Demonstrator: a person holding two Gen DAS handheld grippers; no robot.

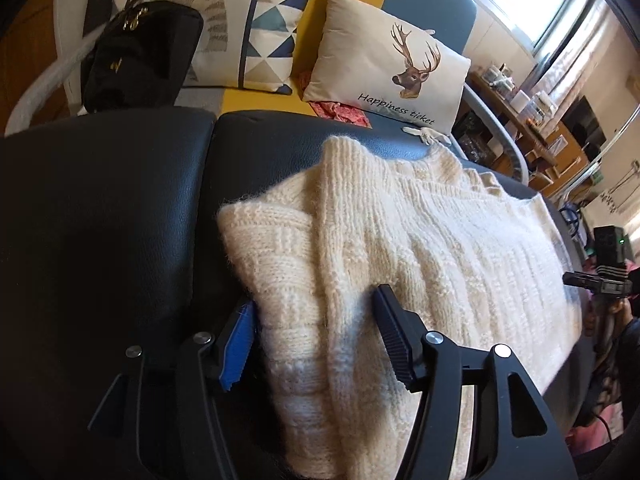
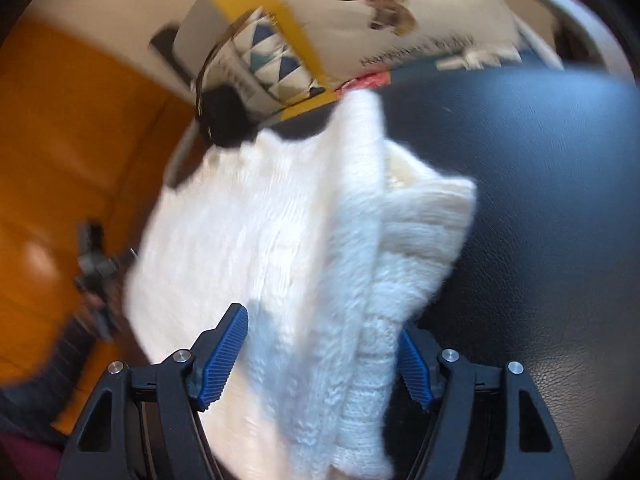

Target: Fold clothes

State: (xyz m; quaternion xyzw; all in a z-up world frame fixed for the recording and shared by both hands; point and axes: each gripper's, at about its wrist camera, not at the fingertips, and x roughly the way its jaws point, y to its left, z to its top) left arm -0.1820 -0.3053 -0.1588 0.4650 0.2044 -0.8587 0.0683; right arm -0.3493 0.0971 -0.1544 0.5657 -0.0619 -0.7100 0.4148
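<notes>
I see a black leather seat surface [image 1: 120, 208] filling most of both views, and the cream knit sweater [image 1: 400, 248] lies spread across it, partly folded, with one thick fold running along its length. Behind it, a deer-print cushion [image 1: 384, 56] and a triangle-patterned cushion [image 1: 248, 28] lean against the back, with a black handbag [image 1: 136, 56] to their left. My left tongs [image 1: 316, 320] stand spread wide with the sweater's near edge between the fingers, not pinching it. My right tongs [image 2: 324, 344] are likewise spread, the bunched fold of the sweater [image 2: 288, 248] sitting between the blue pads [image 2: 224, 356]; that view is motion-blurred, so I cannot tell whether either pad touches the knit.
</notes>
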